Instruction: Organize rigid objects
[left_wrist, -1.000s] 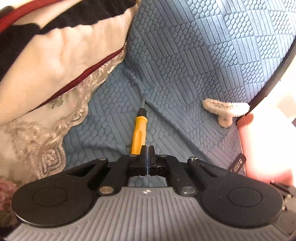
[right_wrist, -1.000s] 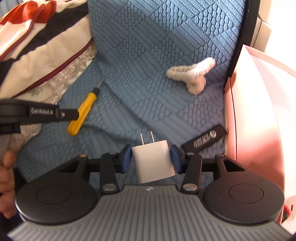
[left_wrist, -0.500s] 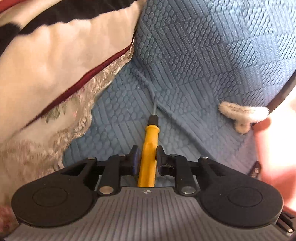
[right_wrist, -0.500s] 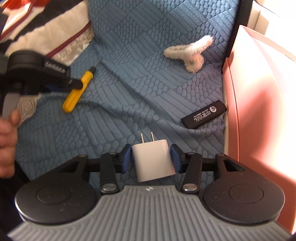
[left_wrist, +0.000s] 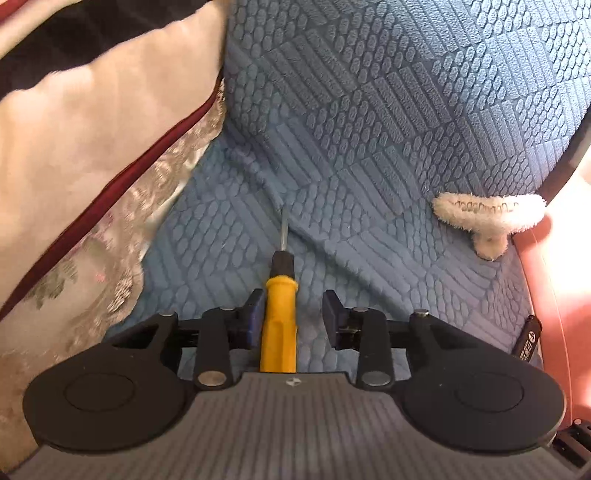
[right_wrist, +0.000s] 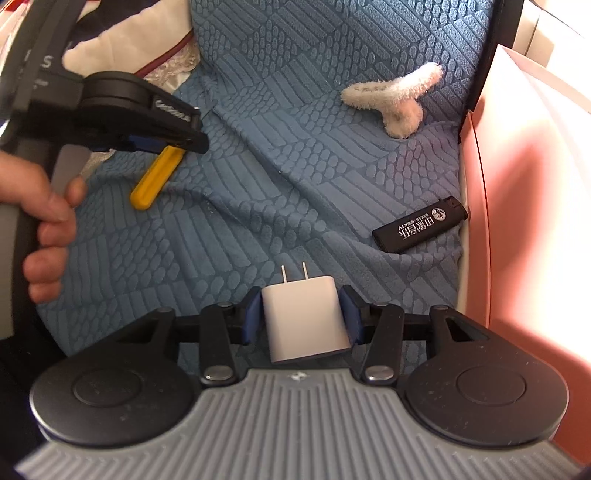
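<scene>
Opening wider, the left gripper (left_wrist: 291, 314) has the yellow screwdriver (left_wrist: 279, 325) between its jaws, touching the left pad only. Best to centre on the handle, then squeeze gently. The right gripper (right_wrist: 303, 314) is squeezing the white charger (right_wrist: 304, 321). Only the right view shows the whole black lighter (right_wrist: 419, 225) and the hand (right_wrist: 48, 218); the left view shows the screwdriver's thin tip.
</scene>
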